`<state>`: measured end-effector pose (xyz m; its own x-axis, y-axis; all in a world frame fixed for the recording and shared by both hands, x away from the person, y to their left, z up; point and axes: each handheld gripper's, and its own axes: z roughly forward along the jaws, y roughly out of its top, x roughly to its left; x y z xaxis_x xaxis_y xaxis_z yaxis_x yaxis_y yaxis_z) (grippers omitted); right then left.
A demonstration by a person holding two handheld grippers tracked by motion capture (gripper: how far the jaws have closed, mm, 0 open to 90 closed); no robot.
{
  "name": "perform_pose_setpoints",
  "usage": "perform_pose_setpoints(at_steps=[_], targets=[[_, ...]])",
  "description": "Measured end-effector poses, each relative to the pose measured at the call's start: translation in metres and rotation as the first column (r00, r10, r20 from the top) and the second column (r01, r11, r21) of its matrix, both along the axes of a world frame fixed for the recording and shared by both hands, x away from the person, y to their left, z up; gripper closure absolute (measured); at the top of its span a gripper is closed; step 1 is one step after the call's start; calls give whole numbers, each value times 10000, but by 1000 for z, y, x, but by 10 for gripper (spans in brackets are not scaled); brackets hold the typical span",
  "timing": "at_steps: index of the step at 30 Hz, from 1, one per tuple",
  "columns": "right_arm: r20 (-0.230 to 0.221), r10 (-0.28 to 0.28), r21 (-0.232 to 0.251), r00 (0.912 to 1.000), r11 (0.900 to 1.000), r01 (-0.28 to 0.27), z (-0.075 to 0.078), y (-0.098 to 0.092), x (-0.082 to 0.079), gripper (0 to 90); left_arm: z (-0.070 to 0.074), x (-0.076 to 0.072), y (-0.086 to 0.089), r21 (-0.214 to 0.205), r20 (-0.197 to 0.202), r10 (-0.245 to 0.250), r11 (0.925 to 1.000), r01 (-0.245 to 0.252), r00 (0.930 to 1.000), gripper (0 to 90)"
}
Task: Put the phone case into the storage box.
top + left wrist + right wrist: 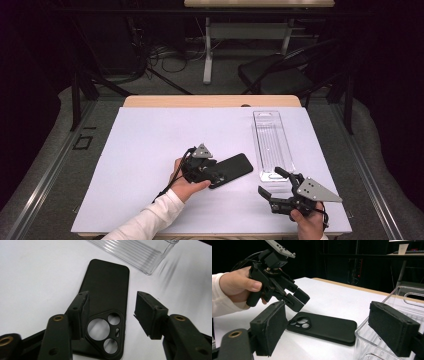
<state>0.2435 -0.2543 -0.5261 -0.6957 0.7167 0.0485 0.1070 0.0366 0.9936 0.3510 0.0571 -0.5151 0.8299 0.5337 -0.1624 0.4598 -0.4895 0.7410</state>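
Note:
A black phone case [232,169] lies flat on the white table, back up, with its camera cut-out toward the person. My left gripper [216,176] hovers just over that camera end, tilted down. In the left gripper view its jaws [112,296] stand open on either side of the case [107,285], and the pads do not touch it. The right gripper view shows the left gripper [298,300] a little above the case [327,327]. My right gripper [268,181] rests near the table's front right, open and holding nothing [328,308].
A clear, empty plastic tray [270,142] lies lengthwise on the right of the table, its near end close to the right gripper [404,293] [135,252]. The white tabletop [150,150] stretches bare to the left. A dark chair stands beyond the far edge.

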Motion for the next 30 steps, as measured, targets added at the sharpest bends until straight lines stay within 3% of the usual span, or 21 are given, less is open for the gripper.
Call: perform_pose_setpoints(at_steps=[4,7,10,12,16,19,24,30], targets=[[-4,3,7,10000,10000,-3,0,0,0,143,2,4,2,-421,188,-234,9988,242,9995,417],[1,5,7,10000,10000,-5,0,0,0,143,5,7,2,-341,285,-252,9991,262,9993,406],[-3,4,3,10000,10000,-4,0,0,0,143,8,10,3,-395,-7,-239,9989,238,9997,391],[24,3,-6,10000,10000,-3,0,0,0,142,8,12,3,-533,-207,-258,9983,247,9995,281],[-1,3,-3,10000,10000,-3,0,1,0,142,7,15,1,-346,-191,-301,9990,294,9994,202],[-4,5,-5,10000,10000,-5,0,1,0,143,7,17,0,-112,96,-232,9997,233,9997,150],[-6,8,-8,10000,10000,-8,0,1,0,143,5,21,-1,-106,428,-328,9994,333,9985,19],[-41,10,-39,10000,10000,-11,-1,0,1,143,1,25,-5,-10,474,-562,9984,563,9973,4]])
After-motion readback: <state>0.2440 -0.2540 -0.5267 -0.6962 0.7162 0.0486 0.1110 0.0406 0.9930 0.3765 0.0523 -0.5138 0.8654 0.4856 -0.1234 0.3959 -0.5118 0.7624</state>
